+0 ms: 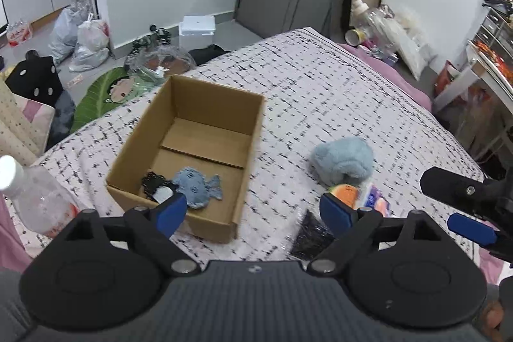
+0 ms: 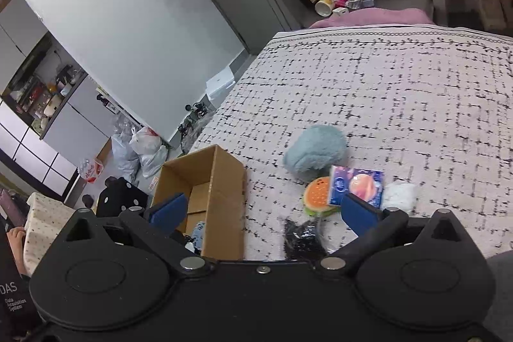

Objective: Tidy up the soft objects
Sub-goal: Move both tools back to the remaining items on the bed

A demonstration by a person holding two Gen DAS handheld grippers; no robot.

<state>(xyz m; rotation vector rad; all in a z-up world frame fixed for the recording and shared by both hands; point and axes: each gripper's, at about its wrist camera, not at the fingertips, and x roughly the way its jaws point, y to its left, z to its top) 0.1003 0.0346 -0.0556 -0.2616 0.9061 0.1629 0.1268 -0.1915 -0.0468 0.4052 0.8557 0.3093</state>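
- A bed cover (image 1: 336, 92) with a black-and-white woven check is seen ahead of both pairs of jaws; everything listed below rests on it.
- An open cardboard box (image 1: 253, 130) is placed ahead of the left jaws, nearer their left finger; in the right wrist view it is seen beyond the left finger of the right jaws. No print can be read on it.
- A fluffy pale-blue plush (image 2: 315, 151) is found ahead of the right jaws, between their fingers and beyond the smaller items.
- A denim-blue fish toy (image 1: 198, 186) lies inside the box, just beyond the left gripper's left finger, beside a black lacy piece (image 1: 154, 181).
- A blue tissue packet (image 2: 357, 186) bears writing too small to be read; it lies just ahead of the right gripper's right finger.
- An orange burger-shaped toy (image 2: 317, 194) touches the packet's left side.
- The left gripper (image 1: 255, 210) is spread wide, with nothing held.
- The right gripper (image 2: 264, 210) is likewise spread wide and holds nothing.
- "Data Acquisition System" is read on a black surface at the lower left of the right wrist view.
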